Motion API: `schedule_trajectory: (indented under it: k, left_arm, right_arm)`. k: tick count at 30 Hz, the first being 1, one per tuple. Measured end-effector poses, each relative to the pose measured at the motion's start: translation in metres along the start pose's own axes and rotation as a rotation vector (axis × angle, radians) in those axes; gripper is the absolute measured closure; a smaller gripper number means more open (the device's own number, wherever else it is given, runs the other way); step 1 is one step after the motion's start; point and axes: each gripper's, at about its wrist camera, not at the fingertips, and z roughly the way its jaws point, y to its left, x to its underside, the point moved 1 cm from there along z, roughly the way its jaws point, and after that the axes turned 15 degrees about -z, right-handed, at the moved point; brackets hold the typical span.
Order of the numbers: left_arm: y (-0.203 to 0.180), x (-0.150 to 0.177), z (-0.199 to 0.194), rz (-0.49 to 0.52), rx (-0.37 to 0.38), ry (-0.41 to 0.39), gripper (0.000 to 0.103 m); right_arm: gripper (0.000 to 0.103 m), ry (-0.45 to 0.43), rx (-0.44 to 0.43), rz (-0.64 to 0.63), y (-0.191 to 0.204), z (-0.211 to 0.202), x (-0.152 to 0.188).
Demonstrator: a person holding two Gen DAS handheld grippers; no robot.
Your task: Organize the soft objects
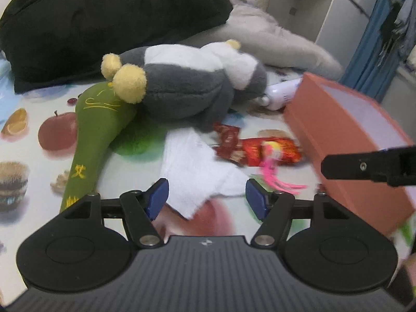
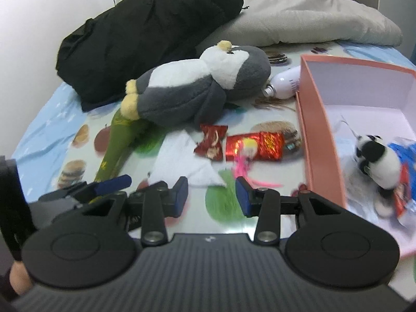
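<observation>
A grey and white penguin plush (image 1: 187, 88) lies on its side on the bed, over the head of a green soft stick (image 1: 96, 122). In front of it a white cloth (image 1: 197, 174) lies flat. My left gripper (image 1: 207, 199) hovers just short of the cloth's near corner, jaws open, pads touching nothing. My right gripper (image 2: 212, 197) is open over bare sheet, near a pink feather toy (image 2: 244, 161). A small panda plush (image 2: 379, 163) lies in the pink box (image 2: 319, 140). One finger (image 2: 113, 184) of the left gripper shows at the left of the right wrist view.
Two red snack packets (image 2: 254, 145) lie between the cloth and the box. A white bottle (image 2: 286, 82) rests behind the box. A black bag (image 2: 145, 33) and a grey quilt (image 2: 312, 18) fill the far side. The fruit-print sheet (image 1: 39, 171) shows at left.
</observation>
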Motion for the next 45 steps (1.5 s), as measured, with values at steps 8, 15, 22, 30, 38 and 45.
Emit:
schedule_trajectory:
  k: [8, 15, 22, 30, 38, 45]
  left_arm:
    - [0.009, -0.014, 0.05, -0.038, -0.02, 0.014, 0.032]
    - [0.008, -0.02, 0.079, -0.028, -0.058, 0.005, 0.033]
    - [-0.002, -0.02, 0.087, 0.017, -0.077, 0.016, 0.041]
    - [0.005, -0.019, 0.075, -0.084, -0.06, 0.069, 0.092]
    - [0.012, -0.001, 0.029, -0.129, -0.072, 0.074, 0.092]
    - [0.016, 0.026, -0.018, -0.17, -0.071, 0.089, 0.092]
  right_arm:
    - [0.059, 0.046, 0.067, 0.011, -0.028, 0.068, -0.007]
    - [0.061, 0.018, 0.105, 0.016, -0.045, 0.098, -0.013]
    - [0.072, 0.044, 0.096, 0.003, -0.046, 0.119, -0.012]
    - [0.073, 0.02, 0.088, -0.012, -0.04, 0.102, -0.013]
    - [0.073, 0.012, 0.07, -0.037, -0.025, 0.06, -0.003]
    - [0.073, 0.012, 0.046, -0.043, -0.007, 0.017, 0.02]
